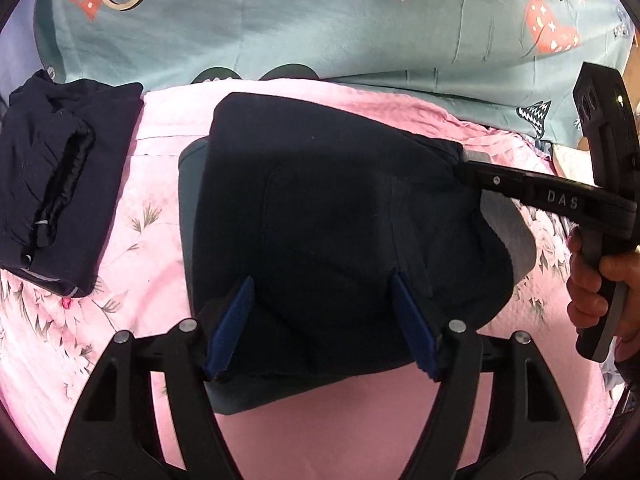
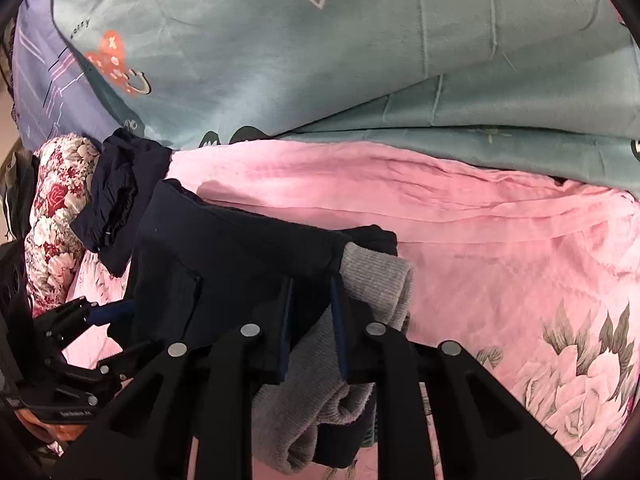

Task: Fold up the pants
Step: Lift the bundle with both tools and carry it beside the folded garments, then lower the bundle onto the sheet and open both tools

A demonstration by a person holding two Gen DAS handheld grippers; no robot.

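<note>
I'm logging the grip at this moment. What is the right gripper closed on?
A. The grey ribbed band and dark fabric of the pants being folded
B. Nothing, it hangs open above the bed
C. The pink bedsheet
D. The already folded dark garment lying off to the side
A: in the right wrist view the right gripper has its blue pads pinched on the grey ribbed band of the pants, while the left gripper stands open.
</note>
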